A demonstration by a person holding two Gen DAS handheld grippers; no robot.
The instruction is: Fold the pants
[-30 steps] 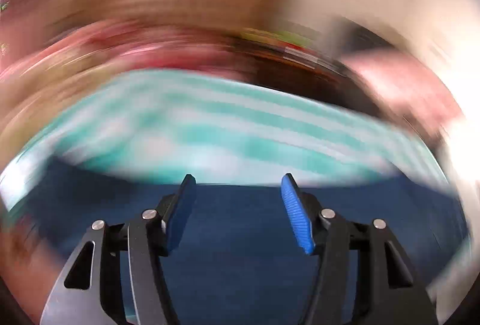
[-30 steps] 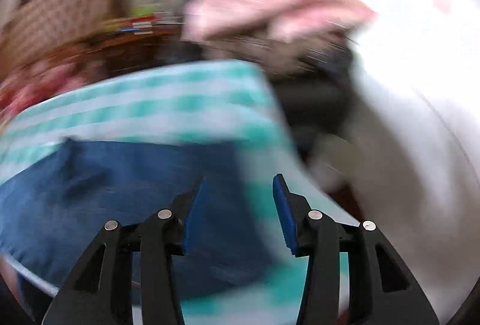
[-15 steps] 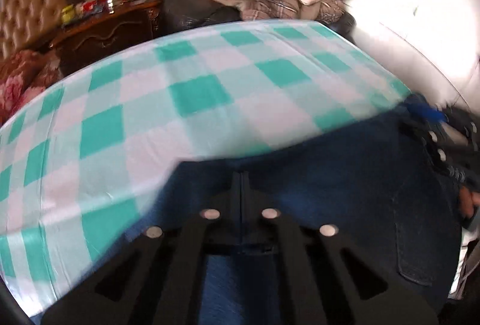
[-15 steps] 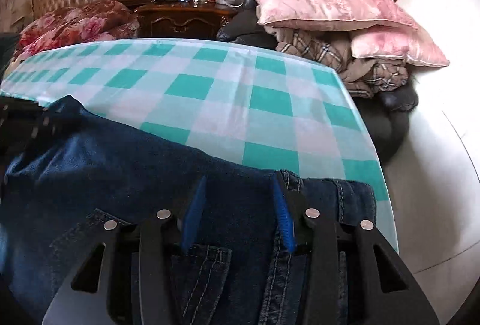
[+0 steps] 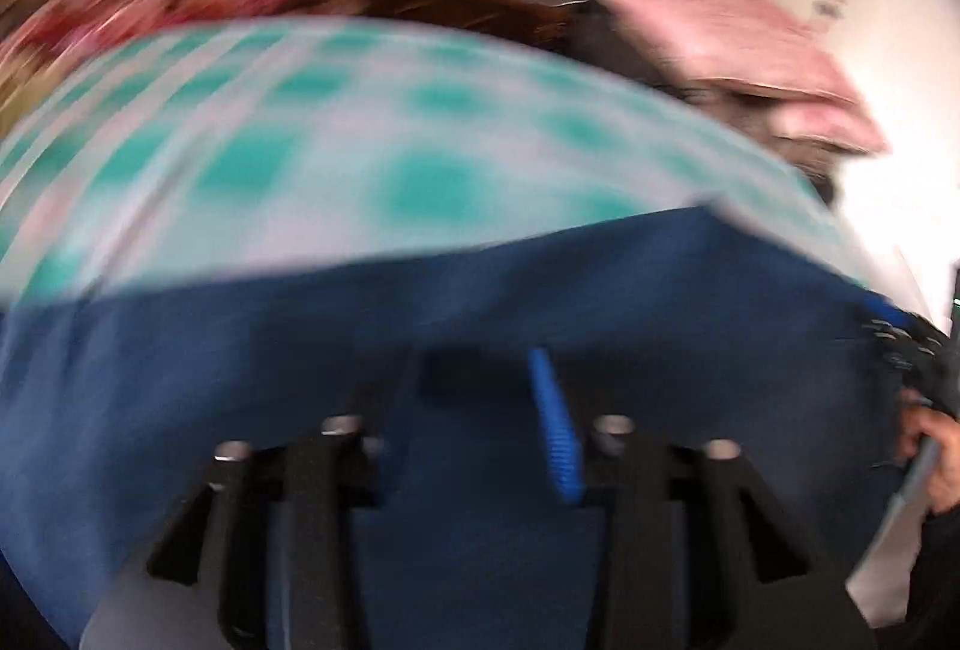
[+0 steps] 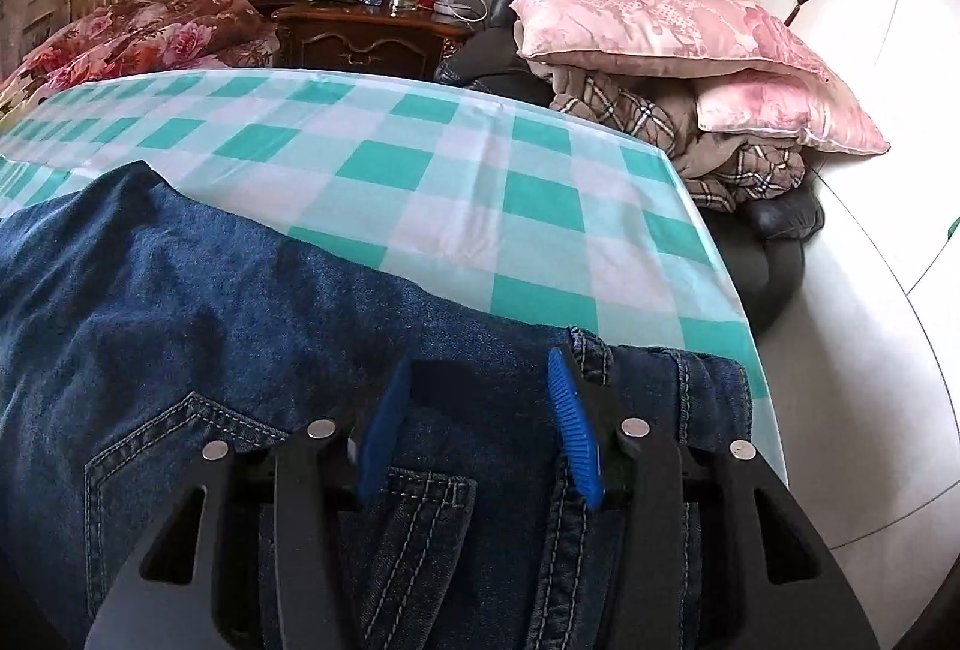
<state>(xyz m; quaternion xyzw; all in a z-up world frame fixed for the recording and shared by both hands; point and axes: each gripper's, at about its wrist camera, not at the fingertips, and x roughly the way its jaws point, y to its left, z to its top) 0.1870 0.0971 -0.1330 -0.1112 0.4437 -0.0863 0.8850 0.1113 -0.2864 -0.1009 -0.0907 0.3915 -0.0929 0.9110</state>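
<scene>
Left wrist view badly blurred. I read my left gripper (image 5: 480, 410) as spread wide, empty, hovering low over the jeans (image 6: 210, 302). Denim lies along the near edge of the checked tablecloth (image 6: 420, 182), running left to right. Right gripper (image 6: 477, 422) also wide apart, holding nothing, over the waistband and back pocket (image 6: 174, 446) at the right end. I judge one lengthwise fold may be in; crosswise folds remain. Far right: pink pillows (image 6: 660, 20).
</scene>
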